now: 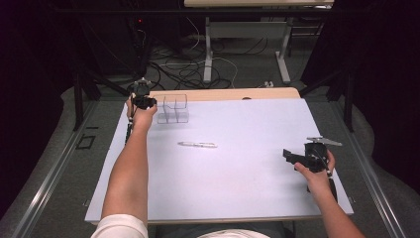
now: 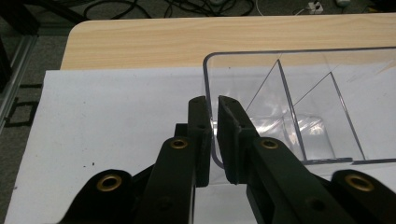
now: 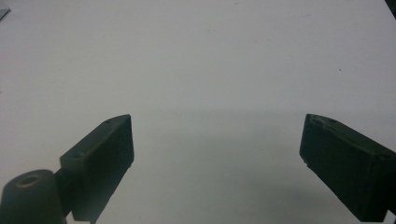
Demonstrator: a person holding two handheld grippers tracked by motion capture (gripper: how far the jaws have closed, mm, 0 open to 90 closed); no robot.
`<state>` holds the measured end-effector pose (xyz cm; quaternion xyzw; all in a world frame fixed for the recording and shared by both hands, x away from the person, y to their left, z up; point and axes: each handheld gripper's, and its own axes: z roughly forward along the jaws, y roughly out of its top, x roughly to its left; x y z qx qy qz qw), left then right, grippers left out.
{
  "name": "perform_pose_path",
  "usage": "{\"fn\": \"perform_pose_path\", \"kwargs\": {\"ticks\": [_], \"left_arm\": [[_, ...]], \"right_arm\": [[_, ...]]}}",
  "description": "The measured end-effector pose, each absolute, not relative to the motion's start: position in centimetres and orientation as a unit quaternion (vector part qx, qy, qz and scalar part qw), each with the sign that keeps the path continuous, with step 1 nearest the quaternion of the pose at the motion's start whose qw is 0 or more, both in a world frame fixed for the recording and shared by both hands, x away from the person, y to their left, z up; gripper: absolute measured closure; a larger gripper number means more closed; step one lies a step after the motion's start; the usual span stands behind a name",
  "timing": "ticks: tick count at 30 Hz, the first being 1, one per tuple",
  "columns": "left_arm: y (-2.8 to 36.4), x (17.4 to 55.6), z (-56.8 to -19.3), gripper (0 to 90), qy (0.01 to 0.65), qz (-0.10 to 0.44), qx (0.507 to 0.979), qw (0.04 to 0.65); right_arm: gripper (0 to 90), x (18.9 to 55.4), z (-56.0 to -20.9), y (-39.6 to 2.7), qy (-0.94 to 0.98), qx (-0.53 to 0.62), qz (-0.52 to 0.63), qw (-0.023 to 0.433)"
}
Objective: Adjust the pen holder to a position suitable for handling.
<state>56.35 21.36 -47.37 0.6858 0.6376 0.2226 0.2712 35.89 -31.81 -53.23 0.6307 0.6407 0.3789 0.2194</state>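
The clear plastic organizer [image 1: 174, 109] stands at the far left of the counter [image 1: 237, 188], its long axis running left to right, with slanted dividers parting it into compartments. The left gripper [image 2: 212, 105] meets it from the left end and is clamped on the end wall, one jaw outside and one inside. Any lift or drag therefore pivots on that single edge, so the tray would likely tilt. A white pen [image 1: 197, 145] lies flat nearer the middle, well apart from the tray, closer to the left hand than to the right gripper [image 1: 289, 155], which hovers wide open, holding nothing, over the bare right side. Cables [image 1: 188, 69] clutter the floor beyond.
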Motion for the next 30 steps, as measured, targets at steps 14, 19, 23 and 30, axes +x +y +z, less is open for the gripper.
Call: {"fn": "perform_pose_path", "kwargs": {"ticks": [14,19,23,30], "left_arm": [[21.26,55.96,-47.21,88.7,0.641,0.226,0.685,0.262],[21.3,55.84,-47.14,88.8,0.647,0.22,0.681,0.264],[21.31,55.78,-47.16,88.9,0.652,0.218,0.676,0.267],[21.28,55.59,-46.95,88.9,0.669,0.207,0.663,0.265]], "right_arm": [[10.0,35.87,-53.39,-31.64,0.644,0.63,0.376,0.216],[10.3,35.92,-53.49,-31.6,0.648,0.627,0.376,0.216],[10.5,35.91,-53.52,-31.6,0.648,0.626,0.375,0.216],[10.8,35.94,-53.55,-31.55,0.649,0.626,0.375,0.214]]}}
